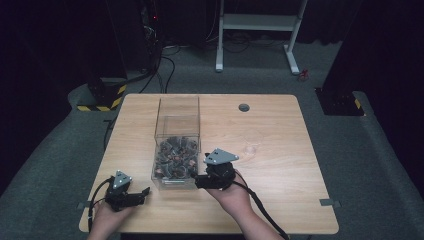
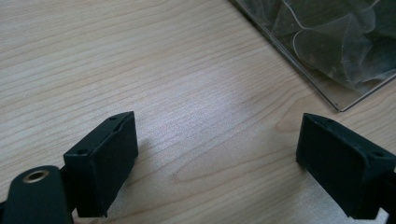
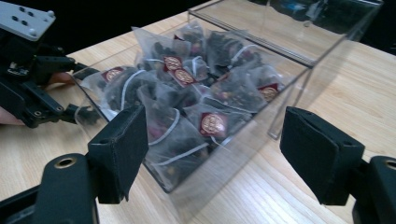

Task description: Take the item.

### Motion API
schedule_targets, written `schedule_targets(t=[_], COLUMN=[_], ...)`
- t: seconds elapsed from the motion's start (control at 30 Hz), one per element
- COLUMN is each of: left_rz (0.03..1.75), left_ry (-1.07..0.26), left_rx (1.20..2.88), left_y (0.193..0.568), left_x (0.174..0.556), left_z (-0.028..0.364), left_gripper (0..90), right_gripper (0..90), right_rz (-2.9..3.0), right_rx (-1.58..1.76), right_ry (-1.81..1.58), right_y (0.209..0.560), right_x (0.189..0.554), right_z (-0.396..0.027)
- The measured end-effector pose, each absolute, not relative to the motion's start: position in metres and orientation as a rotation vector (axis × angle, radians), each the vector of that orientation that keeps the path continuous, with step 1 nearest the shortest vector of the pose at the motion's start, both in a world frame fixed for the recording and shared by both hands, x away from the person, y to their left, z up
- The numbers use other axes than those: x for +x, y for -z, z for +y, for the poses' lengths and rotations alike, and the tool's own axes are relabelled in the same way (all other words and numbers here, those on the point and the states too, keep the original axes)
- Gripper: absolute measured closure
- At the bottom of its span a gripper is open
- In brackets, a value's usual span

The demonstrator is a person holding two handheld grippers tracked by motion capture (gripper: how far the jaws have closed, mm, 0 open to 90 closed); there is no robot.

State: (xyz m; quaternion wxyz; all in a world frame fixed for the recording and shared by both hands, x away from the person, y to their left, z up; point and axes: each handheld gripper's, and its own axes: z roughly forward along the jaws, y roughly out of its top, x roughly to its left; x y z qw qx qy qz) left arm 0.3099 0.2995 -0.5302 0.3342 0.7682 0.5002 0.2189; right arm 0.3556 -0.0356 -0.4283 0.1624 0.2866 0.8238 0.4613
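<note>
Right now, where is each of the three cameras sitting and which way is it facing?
High view: above the person's side, looking forward and down on the light wooden table; both hands, left gripper, right gripper.
Left gripper view: on that gripper, facing tabletop; open jaws.
Right gripper view: on that gripper, facing the clear plastic box of pyramid tea bags; open jaws.
Shared: the box's corner appears in every view.

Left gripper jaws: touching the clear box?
Apart. Left gripper view: the left gripper stands open over bare table, with wood showing between its jaws and the clear box corner.
</note>
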Motion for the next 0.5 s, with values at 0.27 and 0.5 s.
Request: schedule_targets(t=[0.27, 0.5], left_rz=[1.306, 1.306], left_ry=[-0.572, -0.572], left_rx=[2.006, 2.006], left_y=[0.53, 0.53], left_x=[0.31, 0.31], left_z=[0.3, 0.3], left_gripper=[13.0, 13.0], right_gripper=[24.2, 24.8], right_rz=[2.378, 2.397], right_rx=[0.796, 0.777], right_ry=[-1.334, -1.35], right_y=[0.431, 0.432], right_x=[0.353, 0.35], right_z=[-0.021, -0.01])
